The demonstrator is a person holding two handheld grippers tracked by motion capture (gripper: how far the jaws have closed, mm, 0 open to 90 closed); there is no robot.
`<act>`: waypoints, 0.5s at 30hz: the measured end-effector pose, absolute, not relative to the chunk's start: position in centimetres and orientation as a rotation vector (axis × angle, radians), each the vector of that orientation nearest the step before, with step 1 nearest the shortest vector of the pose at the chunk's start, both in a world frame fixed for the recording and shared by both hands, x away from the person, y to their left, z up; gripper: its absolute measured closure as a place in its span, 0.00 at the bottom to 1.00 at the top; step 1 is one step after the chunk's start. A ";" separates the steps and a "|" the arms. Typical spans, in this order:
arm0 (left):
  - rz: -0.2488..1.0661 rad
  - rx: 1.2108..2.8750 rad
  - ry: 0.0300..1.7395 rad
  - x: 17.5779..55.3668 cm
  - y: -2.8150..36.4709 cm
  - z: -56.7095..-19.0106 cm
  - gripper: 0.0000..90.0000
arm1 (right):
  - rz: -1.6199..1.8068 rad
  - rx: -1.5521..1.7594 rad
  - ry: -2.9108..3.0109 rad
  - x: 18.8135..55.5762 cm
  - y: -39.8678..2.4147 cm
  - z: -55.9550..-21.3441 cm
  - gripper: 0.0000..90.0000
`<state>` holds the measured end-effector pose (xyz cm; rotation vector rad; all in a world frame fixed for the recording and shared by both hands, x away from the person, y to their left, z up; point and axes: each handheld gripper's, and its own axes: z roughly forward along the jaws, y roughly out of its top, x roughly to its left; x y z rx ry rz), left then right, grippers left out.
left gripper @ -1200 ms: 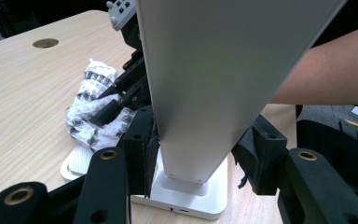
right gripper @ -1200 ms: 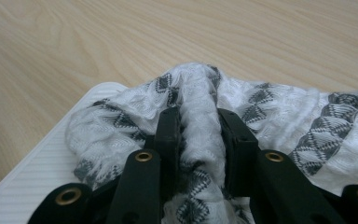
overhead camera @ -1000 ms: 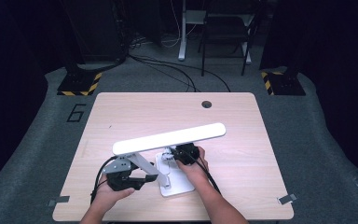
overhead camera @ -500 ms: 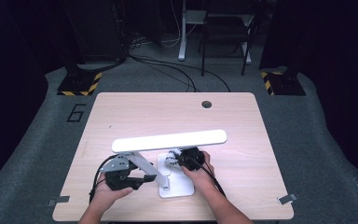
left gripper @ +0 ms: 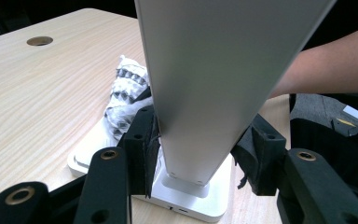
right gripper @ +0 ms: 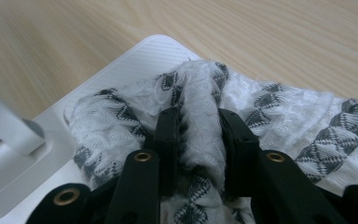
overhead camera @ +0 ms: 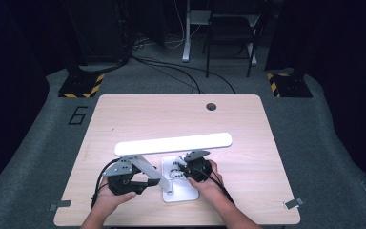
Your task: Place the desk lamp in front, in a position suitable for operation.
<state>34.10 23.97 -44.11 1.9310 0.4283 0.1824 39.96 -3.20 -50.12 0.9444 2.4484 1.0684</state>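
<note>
Right gripper clamped on a fold of cloth, now shifted a bit along the lamp base compared with a second back, so wiping looks underway. Left gripper pinching the lamp arm, probably steadying. Base near the table front edge. Cloth nubby white, grey diamonds; base ribbed plastic; arm flat, smooth.

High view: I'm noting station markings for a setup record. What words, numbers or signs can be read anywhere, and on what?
"6": painted in dark strokes on the grey floor mat, left of the table.
Yellow-and-black hazard stripes, no words: on two stand bases at the mat's far corners.
The lamp and cloth show no legible text.
</note>
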 end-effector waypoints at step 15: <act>0.177 1.930 0.427 34.1 23.9 -44.1 0.59 | 1.215 0.743 2.512 38.9 0.2 -49.8 0.79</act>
